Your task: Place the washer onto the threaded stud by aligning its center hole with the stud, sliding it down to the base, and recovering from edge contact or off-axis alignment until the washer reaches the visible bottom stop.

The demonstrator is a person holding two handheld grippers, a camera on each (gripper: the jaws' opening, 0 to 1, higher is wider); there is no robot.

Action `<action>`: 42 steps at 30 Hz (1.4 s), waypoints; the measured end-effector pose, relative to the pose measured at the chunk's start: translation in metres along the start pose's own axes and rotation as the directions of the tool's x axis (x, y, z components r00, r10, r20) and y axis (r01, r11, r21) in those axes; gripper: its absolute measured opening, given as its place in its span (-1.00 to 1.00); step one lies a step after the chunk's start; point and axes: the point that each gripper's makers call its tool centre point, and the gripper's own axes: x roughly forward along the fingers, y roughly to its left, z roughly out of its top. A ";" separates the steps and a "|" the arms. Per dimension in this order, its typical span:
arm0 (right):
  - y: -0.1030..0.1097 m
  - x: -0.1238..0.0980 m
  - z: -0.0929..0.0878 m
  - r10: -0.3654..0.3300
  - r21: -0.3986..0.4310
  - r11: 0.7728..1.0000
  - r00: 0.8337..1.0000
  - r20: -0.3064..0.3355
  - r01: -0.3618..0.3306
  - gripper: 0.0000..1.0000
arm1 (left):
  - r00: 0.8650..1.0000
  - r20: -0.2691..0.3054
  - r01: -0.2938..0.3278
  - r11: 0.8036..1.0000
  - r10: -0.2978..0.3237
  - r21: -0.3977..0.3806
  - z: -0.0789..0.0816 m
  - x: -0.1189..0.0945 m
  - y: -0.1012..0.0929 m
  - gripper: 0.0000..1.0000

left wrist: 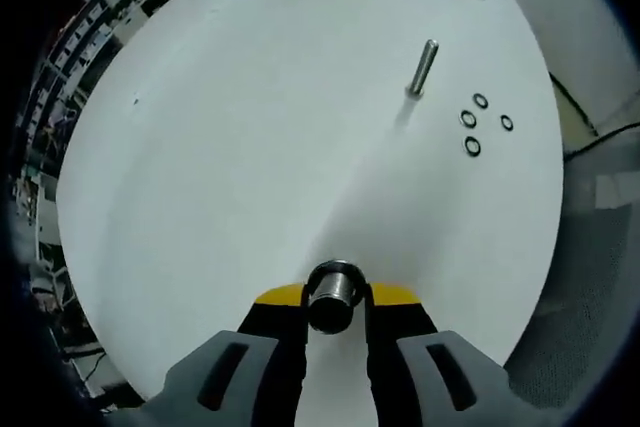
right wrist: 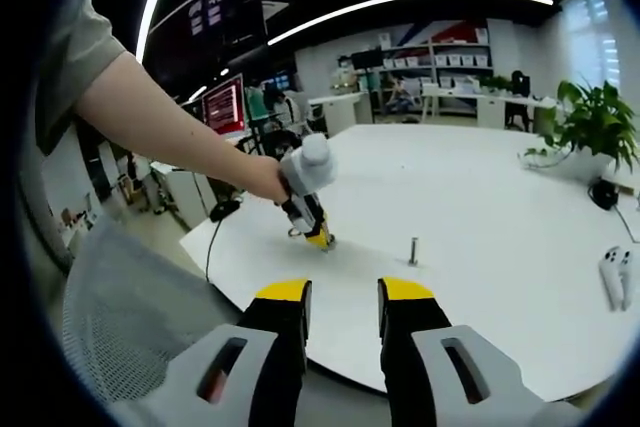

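Where my left tongs [left wrist: 335,299] sit: low over the white worktop [left wrist: 230,147], clamped on a short ribbed metal cylinder [left wrist: 335,285] that I see end-on. I cannot tell whether it is part of the job.
Stud [left wrist: 424,69]: it stands upright and bare on the worktop, well ahead of the left tongs.
Washers [left wrist: 472,146]: four dark rings lie flat just right of the stud, apart from one another. None is on the stud.
Right tongs [right wrist: 345,297]: the jaws are apart and empty, held back over the worktop's near edge, with the stud ahead and a little to the right.
Step in hand: as I judge it, fetching a washer, which has not yet begun.
Doing it well: I should pinch one ring by its rim and leave the hole clear. Then carry it level over the stud tip, centre it, and lower it straight.
If it catches: I'd lift slightly, level it, centre it again, and ease it down to the base.
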 end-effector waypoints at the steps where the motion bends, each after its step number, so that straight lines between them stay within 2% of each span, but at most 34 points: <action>1: 0.000 0.000 0.000 -0.001 -0.001 1.000 1.000 -0.001 0.001 -0.42 | 1.000 -0.003 -0.004 1.000 0.004 0.010 -0.001 0.001 0.001 -0.61; 9: 0.000 0.000 0.001 0.001 0.005 1.000 1.000 0.002 -0.001 -0.42 | 1.000 0.005 0.005 0.999 -0.005 0.036 -0.001 0.001 0.001 -0.57; 12: -0.001 0.000 0.001 -0.002 0.007 1.000 1.000 0.002 0.002 -0.42 | 0.999 0.033 0.020 1.000 -0.020 0.022 0.001 0.000 -0.001 -0.49; 17: 0.000 0.000 0.000 -0.002 0.005 1.000 1.000 -0.002 0.002 -0.42 | 0.998 0.067 0.004 1.000 -0.005 0.006 -0.002 -0.006 0.004 -0.46; 19: 0.000 0.000 0.000 0.001 0.006 1.000 1.000 -0.004 -0.001 -0.42 | 0.998 0.068 0.000 1.000 0.001 -0.004 -0.006 -0.008 0.009 -0.45; 21: 0.000 0.000 0.000 0.002 0.005 1.000 1.000 -0.005 -0.002 -0.42 | 0.998 0.065 0.001 0.999 0.002 -0.051 -0.017 -0.010 0.015 -0.43; 24: -0.001 0.000 0.001 -0.004 0.010 1.000 1.000 0.003 0.004 -0.42 | 0.999 0.024 -0.029 0.997 0.030 -0.071 -0.040 -0.012 0.031 -0.42; 28: -0.002 0.000 0.000 -0.006 0.011 1.000 1.000 -0.002 0.006 -0.42 | 0.998 0.028 -0.044 0.983 0.049 -0.177 -0.057 -0.017 0.045 -0.41; 31: -0.002 0.000 0.000 -0.008 0.010 1.000 1.000 -0.004 0.008 -0.42 | 0.999 0.009 -0.048 0.978 0.051 -0.203 -0.072 -0.016 0.053 -0.41; 34: -0.003 0.000 0.000 -0.012 0.012 1.000 1.000 -0.003 0.012 -0.42 | 0.999 -0.012 -0.050 0.974 0.048 -0.222 -0.078 -0.016 0.050 -0.41; 37: -0.003 0.000 -0.001 -0.015 0.011 1.000 1.000 -0.005 0.015 -0.42 | 0.999 -0.009 -0.042 0.965 0.041 -0.259 -0.082 -0.015 0.046 -0.41; 42: -0.004 0.000 -0.002 -0.020 0.012 1.000 1.000 -0.010 0.020 -0.42 | 0.999 -0.012 -0.036 0.960 0.034 -0.276 -0.085 -0.012 0.042 -0.41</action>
